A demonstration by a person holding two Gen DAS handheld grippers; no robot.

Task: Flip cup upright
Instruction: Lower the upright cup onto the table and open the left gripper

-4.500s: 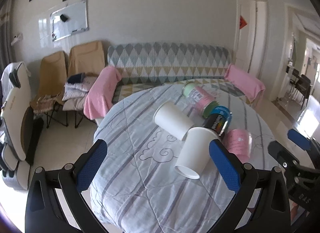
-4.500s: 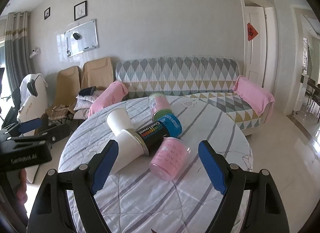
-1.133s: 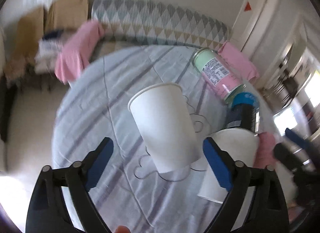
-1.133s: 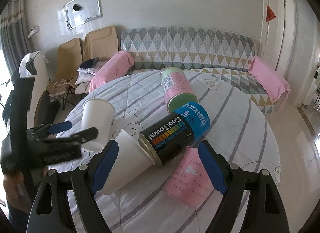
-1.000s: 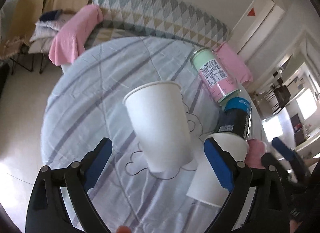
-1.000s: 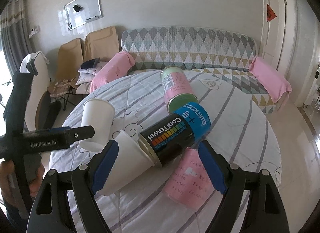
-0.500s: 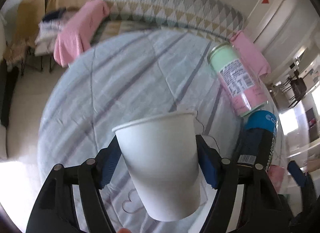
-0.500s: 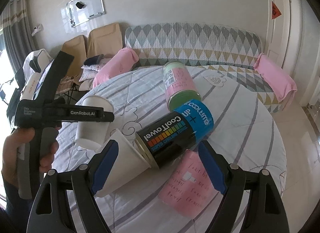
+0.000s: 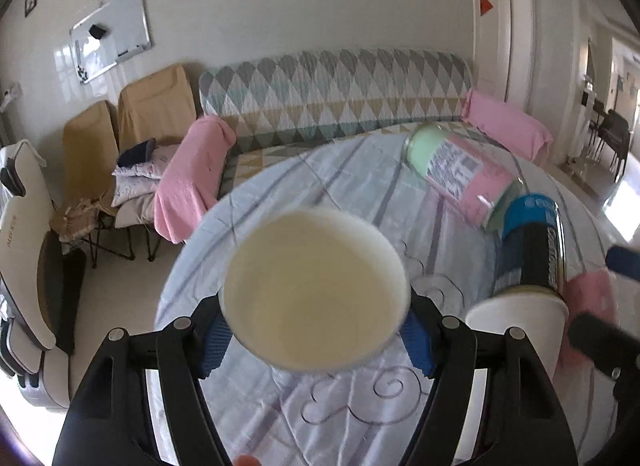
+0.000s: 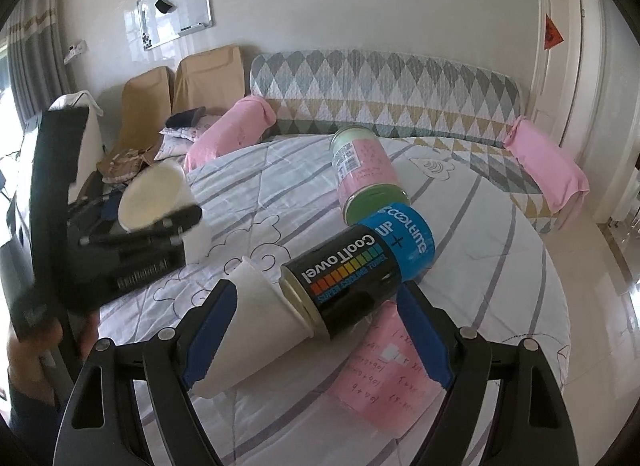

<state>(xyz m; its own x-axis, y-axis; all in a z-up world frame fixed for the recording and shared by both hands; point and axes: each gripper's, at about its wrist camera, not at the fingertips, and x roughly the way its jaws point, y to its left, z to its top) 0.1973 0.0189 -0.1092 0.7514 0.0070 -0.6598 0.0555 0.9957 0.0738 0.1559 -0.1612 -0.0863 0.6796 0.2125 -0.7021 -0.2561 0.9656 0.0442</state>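
The left claw [image 9: 314,340] is clamped on a white paper cup [image 9: 314,290], its blue pads pressed against the cup's sides; the cup hangs above the round worktop covered in a striped quilt [image 9: 360,185], its open mouth tilted toward the camera and showing a cream interior. The right claw [image 10: 316,328] stands wide apart, holding nothing, framing a second white paper cup [image 10: 260,322] lying beside a black-and-blue canister [image 10: 356,270].
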